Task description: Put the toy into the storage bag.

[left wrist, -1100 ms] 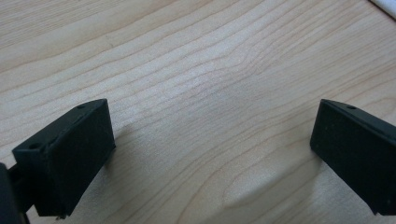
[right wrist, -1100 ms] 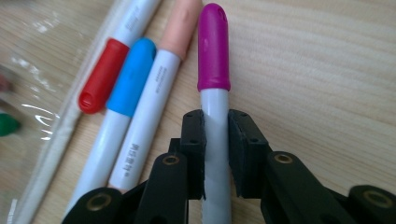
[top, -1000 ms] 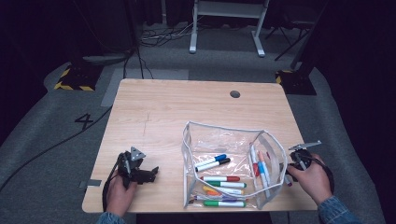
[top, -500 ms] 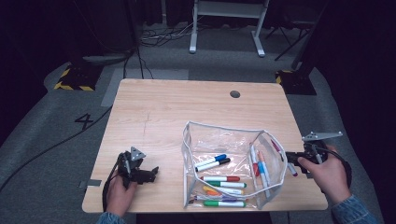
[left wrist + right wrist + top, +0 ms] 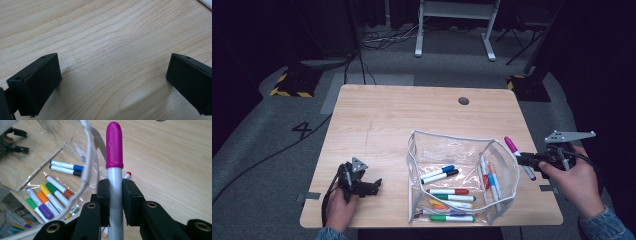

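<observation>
At the near left corner of the wooden table (image 5: 412,115) we see our left gripper (image 5: 364,186) resting low on the boards, its jaws spread wide with nothing between them; in the left gripper view bare wood grain lies between the two black pads (image 5: 37,82). From that gripper back to the far edge, and across to the cable hole (image 5: 463,100), the tabletop lies bare, so the left half offers the most room to move. Right of centre stands the clear zip pouch (image 5: 447,150), its white-bound mouth gaping upward; its near end lies close to the table's front edge. Inside it lie markers (image 5: 447,192) with blue, black, red, green, orange and purple caps, some flat on the bottom, a few leaning on the right wall. Just past that wall, over the narrow strip of wood before the table's right edge, our right gripper (image 5: 524,159) holds the pink-capped marker (image 5: 519,156); the jaws stand narrow and clamp its grey barrel (image 5: 115,195), with the cap pointing towards the pouch rim. The right hand (image 5: 574,182) hangs beyond the table's right edge.
</observation>
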{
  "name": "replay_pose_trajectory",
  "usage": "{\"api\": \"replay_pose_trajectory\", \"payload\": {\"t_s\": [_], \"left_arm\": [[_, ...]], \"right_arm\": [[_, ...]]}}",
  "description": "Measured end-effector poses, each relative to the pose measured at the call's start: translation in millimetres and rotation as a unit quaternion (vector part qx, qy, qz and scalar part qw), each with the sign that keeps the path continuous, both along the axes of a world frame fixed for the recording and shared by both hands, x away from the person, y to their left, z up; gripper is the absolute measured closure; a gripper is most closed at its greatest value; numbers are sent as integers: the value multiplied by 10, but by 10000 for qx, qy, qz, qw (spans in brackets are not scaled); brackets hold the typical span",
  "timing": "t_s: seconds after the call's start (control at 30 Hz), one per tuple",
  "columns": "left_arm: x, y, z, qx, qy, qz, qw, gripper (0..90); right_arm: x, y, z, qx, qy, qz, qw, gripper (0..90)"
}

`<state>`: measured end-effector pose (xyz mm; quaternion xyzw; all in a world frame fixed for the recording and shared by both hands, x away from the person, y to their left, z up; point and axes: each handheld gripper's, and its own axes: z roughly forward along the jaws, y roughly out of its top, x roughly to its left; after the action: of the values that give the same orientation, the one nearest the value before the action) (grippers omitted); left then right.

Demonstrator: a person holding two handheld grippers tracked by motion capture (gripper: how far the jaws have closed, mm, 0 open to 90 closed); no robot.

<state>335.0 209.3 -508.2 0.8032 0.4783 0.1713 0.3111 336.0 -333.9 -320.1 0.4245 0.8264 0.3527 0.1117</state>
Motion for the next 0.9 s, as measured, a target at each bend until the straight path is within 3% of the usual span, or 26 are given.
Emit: {"api": "replay_pose_trajectory", "payload": {"t_s": [0.2,0.47,0.9], "left_arm": [[0,0,0,0,2,-3,10000,0],[0,0,0,-1,2,-3,10000,0],[0,-3,-3,-30,0,10,10000,0]], "right_arm": [[-54,127,214,0,-226,308,9993,771],[-143,344,414,-32,-351,712,9968,771],[-247,871,550,-140,-329,1659,9855,771]]}}
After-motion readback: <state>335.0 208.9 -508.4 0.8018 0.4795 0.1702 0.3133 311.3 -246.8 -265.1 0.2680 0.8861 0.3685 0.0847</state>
